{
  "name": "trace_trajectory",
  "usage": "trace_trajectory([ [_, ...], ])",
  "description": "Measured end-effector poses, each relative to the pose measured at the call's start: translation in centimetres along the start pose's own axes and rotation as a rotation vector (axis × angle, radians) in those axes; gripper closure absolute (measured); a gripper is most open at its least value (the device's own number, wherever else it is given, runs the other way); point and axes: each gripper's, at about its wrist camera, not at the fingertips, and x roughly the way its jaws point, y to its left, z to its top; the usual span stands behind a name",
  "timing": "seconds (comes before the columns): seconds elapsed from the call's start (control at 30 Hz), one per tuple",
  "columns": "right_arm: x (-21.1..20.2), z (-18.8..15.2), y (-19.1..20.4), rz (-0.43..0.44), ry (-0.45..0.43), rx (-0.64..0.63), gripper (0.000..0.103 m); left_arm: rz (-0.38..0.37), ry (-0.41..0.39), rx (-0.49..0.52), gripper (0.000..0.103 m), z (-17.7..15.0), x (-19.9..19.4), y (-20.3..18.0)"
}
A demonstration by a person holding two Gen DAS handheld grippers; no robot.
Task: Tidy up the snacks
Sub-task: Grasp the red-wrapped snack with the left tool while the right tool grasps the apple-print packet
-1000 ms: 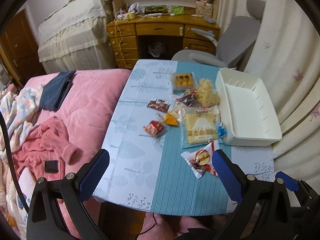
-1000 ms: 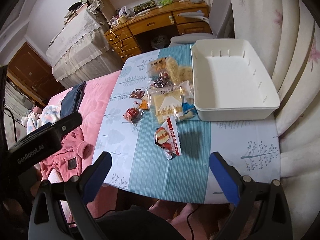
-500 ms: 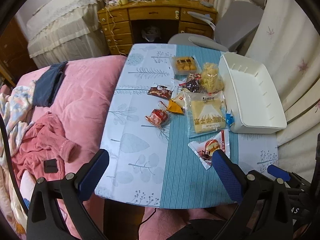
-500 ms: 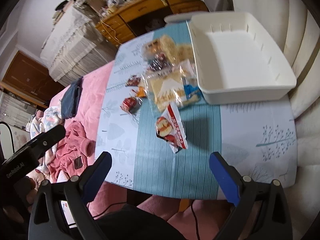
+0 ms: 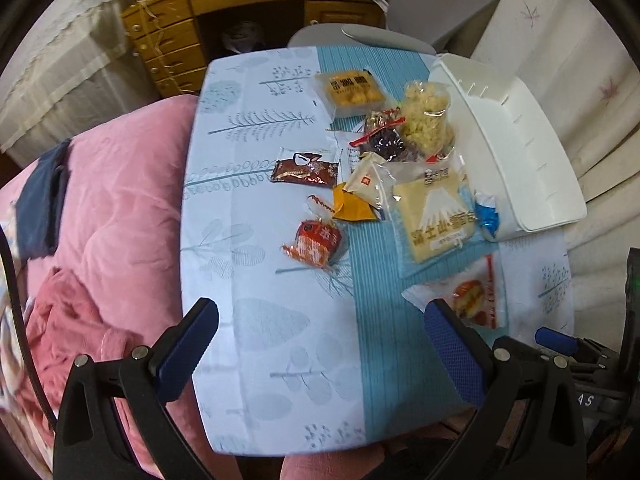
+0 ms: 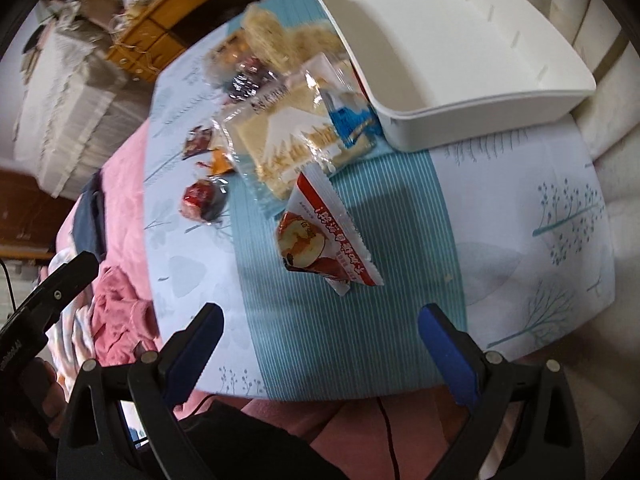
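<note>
We are holding both grippers above the near edge of the table [image 5: 256, 360], the left gripper [image 5: 320, 340] and the right gripper [image 6: 320, 336] each with jaws spread wide and nothing between them. The snacks are lying in a loose cluster on the patterned tablecloth, left of the white bin [image 6: 460, 52], which is sitting at the table's right side with nothing inside that we can see. Nearest to us is a white and red packet [image 6: 324, 236] printed with a round cake picture and a line of red characters we cannot make out; it is lying apart from the rest on the teal stripe. Beyond it, touching the bin's near corner, a clear bag of pale cake [image 5: 436, 212] is showing a Mount Fuji drawing and large Chinese lettering that we are reading only in part. A small blue wrapper [image 5: 486, 212] is wedged between that bag and the bin. Further left we are seeing a red twisted sweet [image 5: 316, 242], an orange wrapper [image 5: 352, 208], a brown sachet [image 5: 304, 170], and at the far end a tray of yellow pastries [image 5: 350, 90] whose label is too blurred to read
</note>
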Motion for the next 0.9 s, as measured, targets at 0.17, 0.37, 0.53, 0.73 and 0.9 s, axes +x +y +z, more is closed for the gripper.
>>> trace_trajectory([
  [0.17, 2.3, 0.0, 1.0, -0.068, -0.004, 0.049, 0.005, -0.046, 0.011, 0.061, 0.001, 1.4, 4.0, 1.1],
  [0.37, 4.6, 0.1, 1.5, -0.146, -0.018, 0.072, 0.005, -0.083, 0.03, 0.115, 0.001, 2.3, 8.4, 1.7],
  [0.53, 6.0, -0.1, 1.4, -0.204, -0.042, 0.058, 0.005, -0.077, 0.058, 0.139, 0.001, 3.1, 11.8, 1.8],
  [0.73, 7.2, 0.2, 1.9, -0.21, -0.092, 0.019, 0.005, -0.085, 0.045, 0.184, 0.005, 3.3, 13.6, 1.1],
  [0.9, 8.0, 0.5, 2.5, -0.223, -0.066, 0.016, 0.005, -0.068, 0.016, 0.239, 0.012, 3.2, 14.1, 0.1],
])
